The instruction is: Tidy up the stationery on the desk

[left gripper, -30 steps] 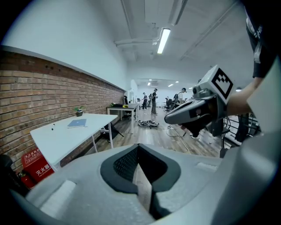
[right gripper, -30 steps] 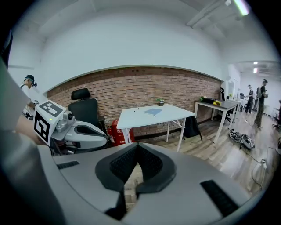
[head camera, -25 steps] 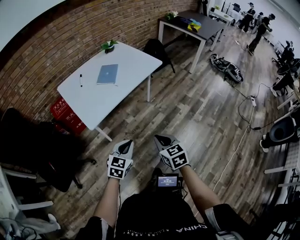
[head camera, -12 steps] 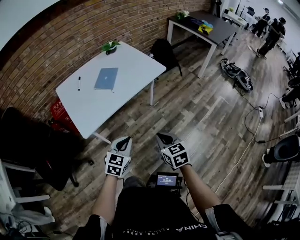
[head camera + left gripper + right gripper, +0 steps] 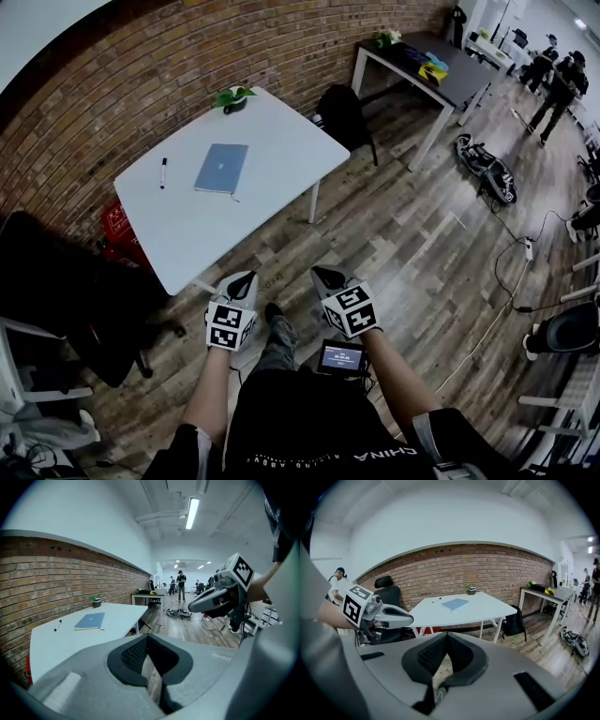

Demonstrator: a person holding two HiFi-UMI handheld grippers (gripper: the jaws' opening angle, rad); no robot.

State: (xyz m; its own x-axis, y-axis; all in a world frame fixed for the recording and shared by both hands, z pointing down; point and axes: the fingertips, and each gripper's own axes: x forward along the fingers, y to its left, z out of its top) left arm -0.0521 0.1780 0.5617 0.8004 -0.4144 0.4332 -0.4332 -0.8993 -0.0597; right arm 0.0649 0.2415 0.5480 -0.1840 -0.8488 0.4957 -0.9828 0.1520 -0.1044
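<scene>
A white desk [image 5: 187, 230] stands against the brick wall, ahead and to the left. On it lie a blue notebook [image 5: 222, 168] and, to its left, a black marker pen [image 5: 163, 172]. A small potted plant [image 5: 230, 97] sits at the desk's far corner. My left gripper [image 5: 246, 278] and right gripper [image 5: 322, 275] hang side by side over the wooden floor, short of the desk's near corner. Both are shut and hold nothing. The left gripper view shows the notebook [image 5: 90, 620] and pen [image 5: 57, 626] beyond the shut jaws. The right gripper view shows the notebook [image 5: 455, 603] and the left gripper [image 5: 411, 619].
A black office chair [image 5: 75, 300] stands left of the desk, with a red crate [image 5: 127, 230] under the desk. A black backpack [image 5: 342, 112] leans by the desk's far leg. Further off are a dark desk [image 5: 441, 70], bags and cables on the floor, and people.
Both grippers have travelled forward together towards the white desk, which now lies nearer in the head view. Their jaws have stayed shut and empty.
</scene>
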